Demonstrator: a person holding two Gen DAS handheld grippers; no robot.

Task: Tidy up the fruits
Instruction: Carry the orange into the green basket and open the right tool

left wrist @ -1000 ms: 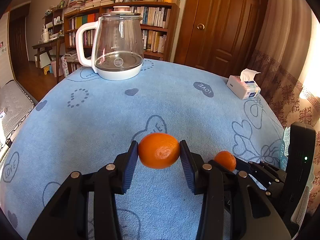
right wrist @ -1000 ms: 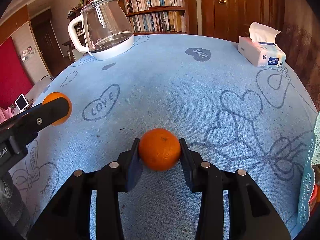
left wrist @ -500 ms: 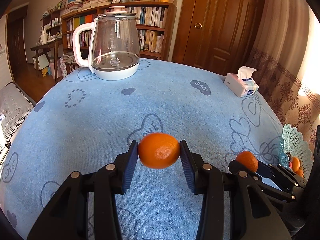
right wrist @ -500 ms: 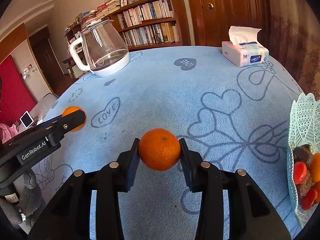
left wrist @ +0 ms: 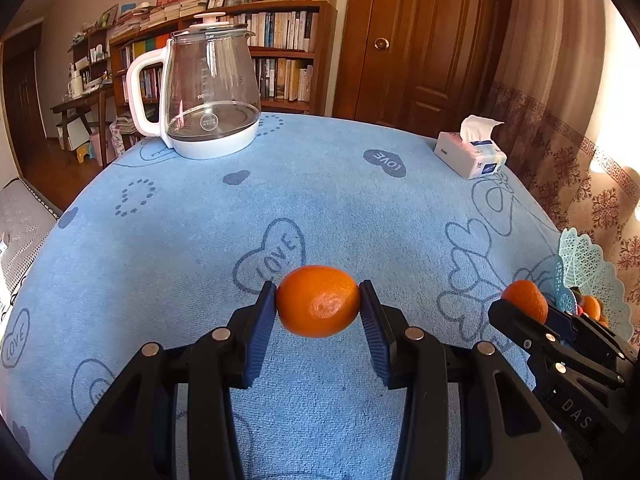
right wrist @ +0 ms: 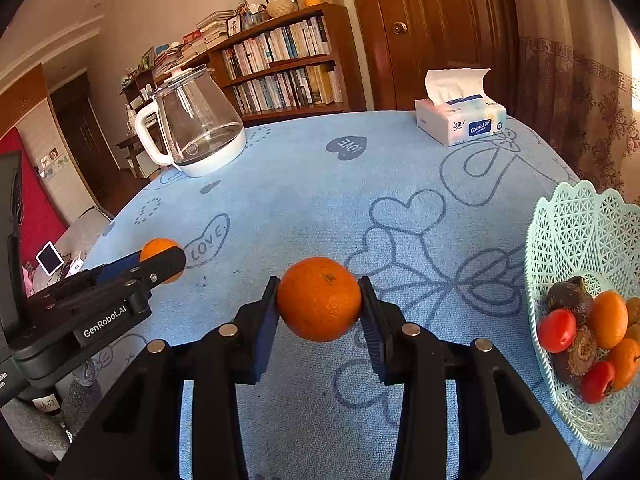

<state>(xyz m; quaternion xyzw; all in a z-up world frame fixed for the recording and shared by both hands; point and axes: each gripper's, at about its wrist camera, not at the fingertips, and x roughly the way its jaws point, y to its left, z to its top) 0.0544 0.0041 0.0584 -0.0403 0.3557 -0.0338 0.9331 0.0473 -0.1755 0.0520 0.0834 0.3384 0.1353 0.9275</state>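
- Only the right wrist view shows inside the lattice basket, right edge: oranges, red fruits, dark brown fruits.
- Left gripper clamps an orange, lower centre.
- Right gripper clamps another orange, above the blue tablecloth.

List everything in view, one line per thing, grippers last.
Round orange mandarins held: two, orange, one in each gripper above the cloth.
Mint plastic lattice basket: one, pale green, right table edge, holding orange, red and dark brown fruit.
Clear glass kettle on white base: one, far left of table.
White tissue pack: one, far right.
Blue heart-print tablecloth: one, covering the table.
Wooden bookshelf: one, brown, behind the table.
Left gripper: black, shut on a mandarin.
Right gripper: black, shut on a mandarin.
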